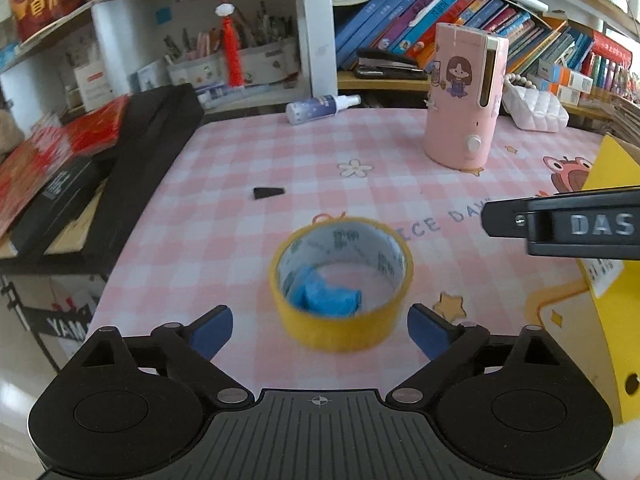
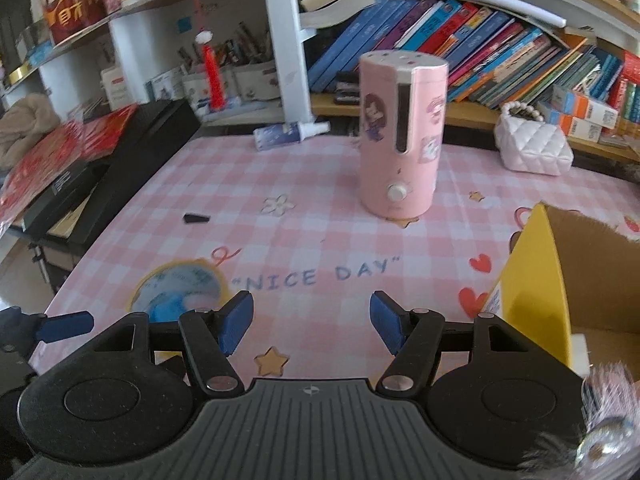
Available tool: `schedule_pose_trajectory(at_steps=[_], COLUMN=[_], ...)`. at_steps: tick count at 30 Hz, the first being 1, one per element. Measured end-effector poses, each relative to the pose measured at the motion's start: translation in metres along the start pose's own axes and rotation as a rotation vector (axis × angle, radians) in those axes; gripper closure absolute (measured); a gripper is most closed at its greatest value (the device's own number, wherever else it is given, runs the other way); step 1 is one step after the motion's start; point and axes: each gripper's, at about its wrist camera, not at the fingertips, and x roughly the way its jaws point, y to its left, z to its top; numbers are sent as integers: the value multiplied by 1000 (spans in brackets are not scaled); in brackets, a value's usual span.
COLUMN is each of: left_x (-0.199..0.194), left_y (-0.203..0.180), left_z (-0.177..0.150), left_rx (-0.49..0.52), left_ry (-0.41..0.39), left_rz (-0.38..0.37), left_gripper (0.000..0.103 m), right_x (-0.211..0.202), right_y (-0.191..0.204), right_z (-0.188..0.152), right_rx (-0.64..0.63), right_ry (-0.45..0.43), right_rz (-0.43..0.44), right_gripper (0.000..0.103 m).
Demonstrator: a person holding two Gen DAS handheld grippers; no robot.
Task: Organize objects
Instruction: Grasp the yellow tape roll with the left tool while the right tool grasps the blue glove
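Note:
A yellow tape roll [image 1: 342, 280] lies flat on the pink checked table mat [image 1: 280, 152], with a crumpled blue piece [image 1: 326, 298] inside its ring. My left gripper [image 1: 320, 330] is open, its blue pads on either side of the roll's near edge, apart from it. The roll also shows in the right wrist view [image 2: 178, 286], to the left of my right gripper [image 2: 312, 320], which is open and empty over the mat. A yellow cardboard box [image 2: 532, 280] stands open at the right. The right gripper's side [image 1: 560, 224] shows in the left wrist view.
A pink cylindrical humidifier [image 2: 400, 136] stands mid-table. A small black piece [image 2: 196, 218] lies left of it. A spray bottle [image 2: 290, 132] lies at the back edge. A white quilted purse [image 2: 532, 148] sits back right. Black and red boxes [image 2: 80, 168] are stacked at left. Bookshelves stand behind.

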Motion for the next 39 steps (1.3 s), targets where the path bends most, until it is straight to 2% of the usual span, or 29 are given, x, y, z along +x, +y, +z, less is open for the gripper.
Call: schedule_pose_trajectory(at_steps=[8,12,14,19,26,31,39], left_x=[35,40,37,0,-47,-68,-87], left_y=[-9,-10,-9,2,46,73,90], left_z=[14,17,17,16,-8,-27,-51], left_rx=[11,4,-1,-27,-203,-303,-365], left_ry=[36,35,35,-63,-93,-84,-54], left_rz=[-18,-26,-50,-80,9,85,157], left_gripper=[7,13,13,13,13,13,13], right_x=[0,-2,-2,-2,2,15,42], right_y=[-11,-14,-15,-14,0,27,83], right_z=[5,5,5,5,4,-3,-16], right_rx=[16,18,18,19,-13,-85,-250], right_ry=[-17,-20,-21,-26,-15,28,62], right_rz=[-25,-31,-34,-31,18,88,193], right_gripper=[39,39,39,39,39,39,42])
